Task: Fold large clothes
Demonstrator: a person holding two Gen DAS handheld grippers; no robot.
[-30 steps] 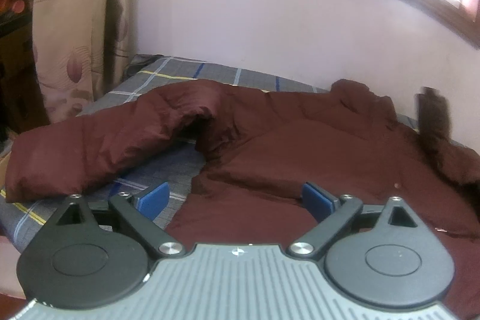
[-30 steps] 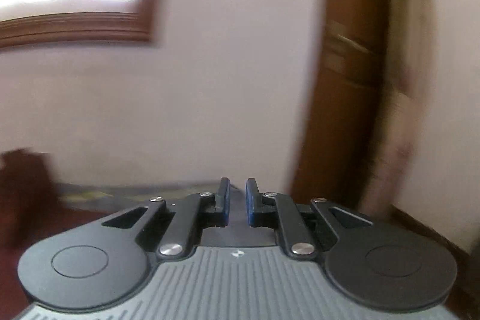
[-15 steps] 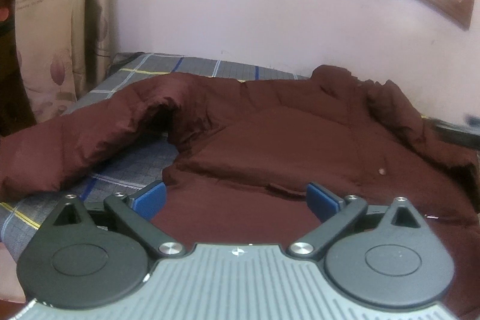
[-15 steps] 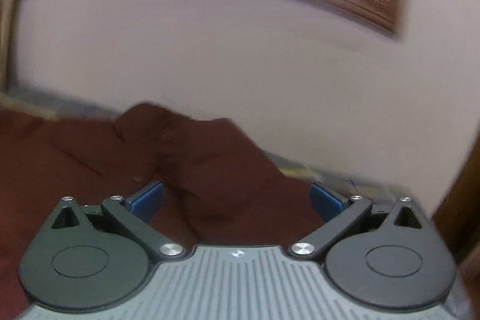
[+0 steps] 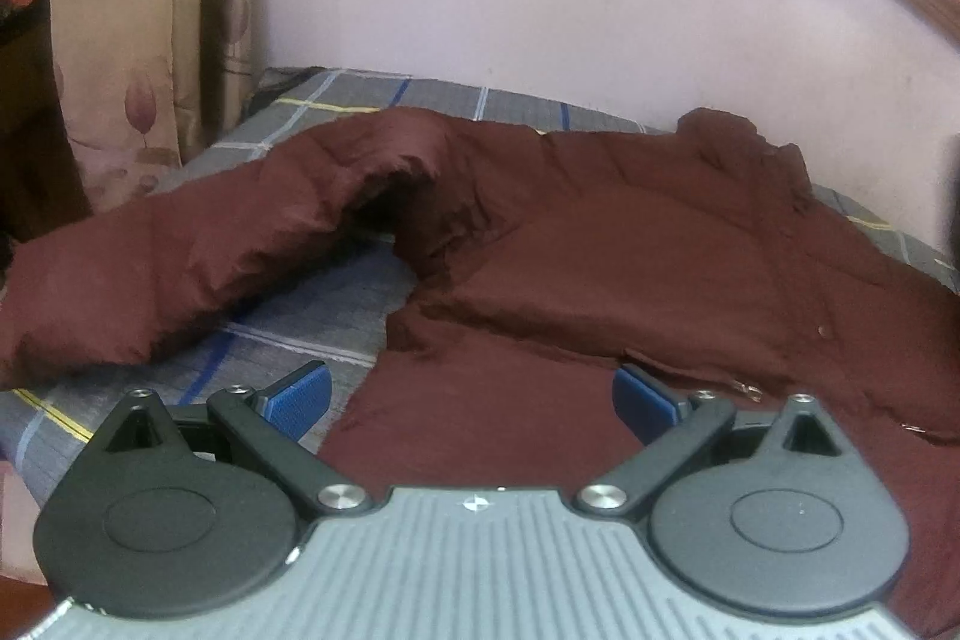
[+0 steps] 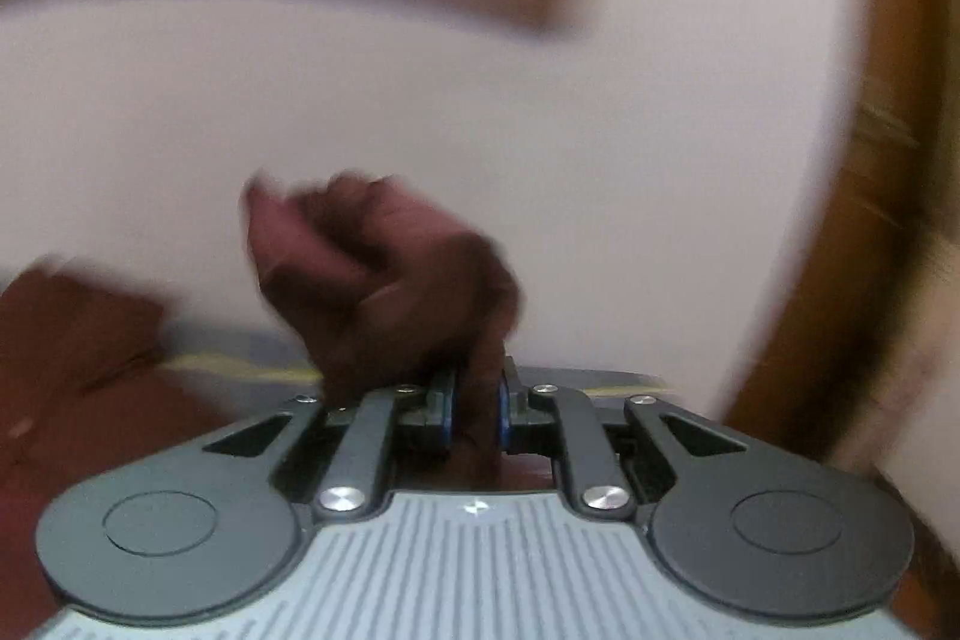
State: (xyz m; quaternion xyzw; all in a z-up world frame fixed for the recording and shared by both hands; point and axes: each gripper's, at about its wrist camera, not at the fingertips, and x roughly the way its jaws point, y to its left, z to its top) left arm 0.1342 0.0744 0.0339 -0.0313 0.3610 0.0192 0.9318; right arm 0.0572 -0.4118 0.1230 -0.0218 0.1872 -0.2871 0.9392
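**Right tongs lifting a bunch of the jacket, left tongs waiting wide**

I start at my right gripper (image 6: 474,403): its blue pads are drawn close together and pinch a bunched piece of the dark maroon padded jacket (image 5: 600,244), and the cloth stands up in a wad above the fingers. That view is badly smeared, so I cannot tell which part of the garment I have; it may be a sleeve end or a corner of the front.

My left gripper (image 5: 471,394) stands wide apart and holds nothing. It hovers over the near hem of the jacket, with one blue pad over bare bedding and the other over maroon cloth.

The jacket lies spread on the grey plaid bedsheet (image 5: 312,328), its body filling the middle and its far edge near the pale wall. One sleeve (image 5: 180,256) stretches away from the jacket body toward the patterned beige curtain (image 5: 138,40).

I judge this to be an early fold: the right side is being raised to bring it across the body. Next I should carry that held part over the jacket's middle and lay it flat, then bring the left gripper to the outstretched sleeve.

Count: one jacket, one sleeve plainly seen, two grippers, one bedsheet, one curtain.
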